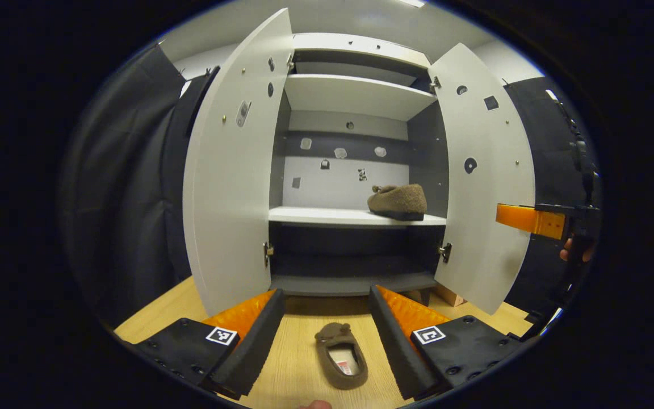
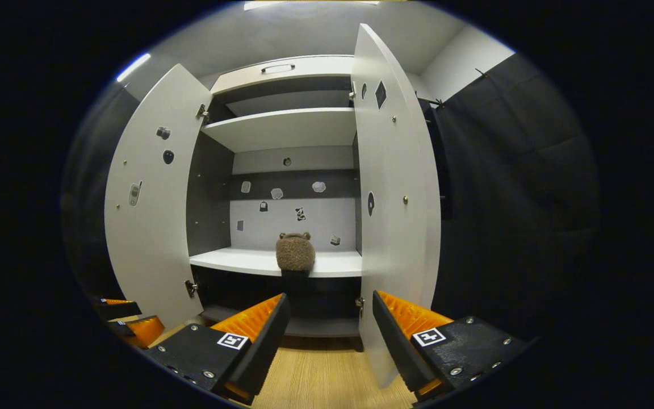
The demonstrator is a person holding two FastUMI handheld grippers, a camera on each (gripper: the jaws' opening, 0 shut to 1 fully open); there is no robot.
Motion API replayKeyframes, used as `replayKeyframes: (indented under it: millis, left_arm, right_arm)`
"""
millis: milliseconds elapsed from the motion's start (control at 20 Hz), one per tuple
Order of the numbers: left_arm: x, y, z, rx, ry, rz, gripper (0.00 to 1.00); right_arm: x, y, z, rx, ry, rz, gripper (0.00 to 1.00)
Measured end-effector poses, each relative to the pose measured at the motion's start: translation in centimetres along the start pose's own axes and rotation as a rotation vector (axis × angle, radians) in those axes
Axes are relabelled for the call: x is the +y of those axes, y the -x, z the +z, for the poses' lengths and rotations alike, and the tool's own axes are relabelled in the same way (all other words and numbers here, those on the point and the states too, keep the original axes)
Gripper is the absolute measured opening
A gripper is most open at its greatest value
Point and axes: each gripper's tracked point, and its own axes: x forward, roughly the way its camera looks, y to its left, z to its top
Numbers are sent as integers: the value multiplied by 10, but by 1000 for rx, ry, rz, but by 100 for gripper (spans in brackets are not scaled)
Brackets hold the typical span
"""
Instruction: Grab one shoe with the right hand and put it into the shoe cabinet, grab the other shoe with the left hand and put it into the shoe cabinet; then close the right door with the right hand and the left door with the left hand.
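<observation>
In the left gripper view, the left gripper (image 1: 325,318) is hanging low over the wooden floor (image 1: 293,363) with its 2 fingers spread wide and nothing between the pads. A brown slipper (image 1: 341,355) is lying on the floor in the gap between those fingers, touching neither, its opening facing up and its toe pointing toward the cabinet (image 1: 355,96). Just past the fingertips, the cabinet is standing with both doors swung out: the left door (image 1: 230,187) is leaning toward the camera on 1 side, and the right door (image 1: 483,182) is angling out on the other. On the middle shelf (image 1: 327,216), toward its right end, the second slipper (image 1: 398,201) is sitting flat, side-on to the camera. Off by the right door's edge, the right gripper (image 1: 531,220) is showing as an orange finger held by a hand (image 1: 577,250).

In the right gripper view, the right gripper (image 2: 327,326) is hovering above the floor (image 2: 321,375) with its 2 fingers parted and holding nothing. The right door (image 2: 395,216) is standing edge-on just beyond its fingers. At the lower left, the left gripper (image 2: 131,326) is peeking in near the left door (image 2: 151,199). Farther in, the slipper on the shelf (image 2: 295,253) is facing the camera end-on at the front edge of the middle shelf (image 2: 236,261).
</observation>
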Motion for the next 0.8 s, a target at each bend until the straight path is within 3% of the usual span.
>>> replayKeyframes:
  millis: [250,300,550,800]
  left_arm:
    - [3,-38,-102,273,95,-48,97]
    - [7,-47,-124,321,101,-37,94]
    - [24,-78,-213,518,53,16,100]
    - [36,-118,-222,485,54,38,100]
  right_arm:
    - [17,18,-14,6,-25,42,89]
    - [16,20,-15,4,-22,45,89]
    - [1,27,-20,23,-26,21,90]
    - [-19,31,-20,29,-44,-13,90]
